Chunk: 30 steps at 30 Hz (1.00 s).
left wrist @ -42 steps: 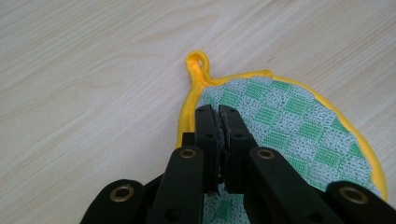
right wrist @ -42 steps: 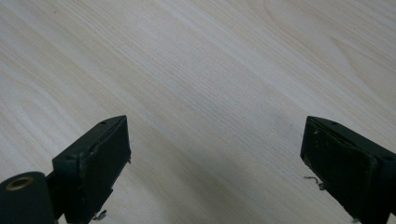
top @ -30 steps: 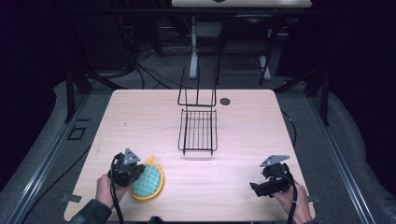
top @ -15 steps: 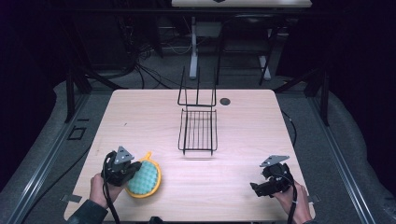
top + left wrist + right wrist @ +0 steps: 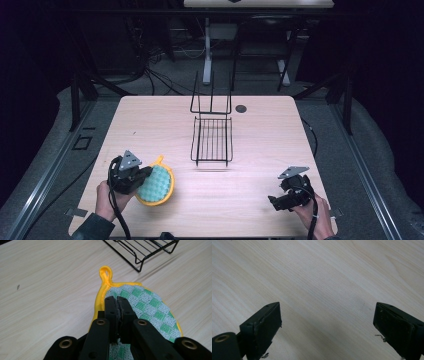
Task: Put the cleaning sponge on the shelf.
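Note:
A round pot holder (image 5: 157, 183) with a green-and-white checked face and a yellow rim lies at the table's front left. In the left gripper view the pot holder (image 5: 147, 307) shows its yellow hanging loop pointing away. My left gripper (image 5: 141, 179) is shut on the pot holder's near edge, and in its own view the left gripper (image 5: 117, 300) has its jaws pressed together on the fabric. My right gripper (image 5: 273, 201) rests at the front right, held by a hand. Its own view shows the right gripper (image 5: 327, 322) open wide over bare wood.
A black wire rack (image 5: 212, 140) with an upright back stands at the table's middle, and its corner (image 5: 140, 255) appears beyond the pot holder. A small dark round disc (image 5: 241, 108) sits near the far edge. The table's front edge (image 5: 210, 235) is close to both hands.
My left gripper and the pot holder have shifted slightly left and then back toward the right. The right gripper has stayed in place.

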Each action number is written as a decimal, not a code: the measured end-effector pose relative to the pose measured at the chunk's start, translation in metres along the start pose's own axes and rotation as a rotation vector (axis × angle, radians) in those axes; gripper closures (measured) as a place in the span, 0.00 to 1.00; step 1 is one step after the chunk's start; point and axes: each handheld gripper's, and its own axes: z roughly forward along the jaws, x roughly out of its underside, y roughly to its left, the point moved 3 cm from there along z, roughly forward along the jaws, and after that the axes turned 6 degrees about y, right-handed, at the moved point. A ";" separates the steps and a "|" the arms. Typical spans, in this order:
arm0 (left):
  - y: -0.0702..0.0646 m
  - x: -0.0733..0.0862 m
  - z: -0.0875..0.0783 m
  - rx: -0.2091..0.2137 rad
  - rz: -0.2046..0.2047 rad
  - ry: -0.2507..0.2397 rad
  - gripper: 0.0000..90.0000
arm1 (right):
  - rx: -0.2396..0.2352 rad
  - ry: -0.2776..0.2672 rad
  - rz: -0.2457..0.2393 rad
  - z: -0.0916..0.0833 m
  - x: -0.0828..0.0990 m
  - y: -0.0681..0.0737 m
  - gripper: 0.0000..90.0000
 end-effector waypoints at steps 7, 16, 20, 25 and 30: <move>0.000 -0.006 0.000 0.002 -0.005 -0.014 0.97 | 0.005 0.003 0.001 0.000 0.000 0.000 0.08; -0.002 -0.024 0.000 0.020 -0.016 -0.052 0.97 | 0.009 0.010 -0.001 0.000 0.000 0.000 0.08; -0.003 -0.032 0.004 0.034 -0.024 -0.067 0.97 | 0.008 0.006 0.002 0.000 0.000 0.000 0.09; -0.003 -0.041 0.009 0.043 -0.025 -0.068 0.97 | 0.011 0.010 -0.003 0.001 0.000 0.000 0.09; -0.004 -0.048 0.012 0.049 -0.019 -0.075 0.97 | 0.008 0.009 0.002 0.001 0.000 0.000 0.09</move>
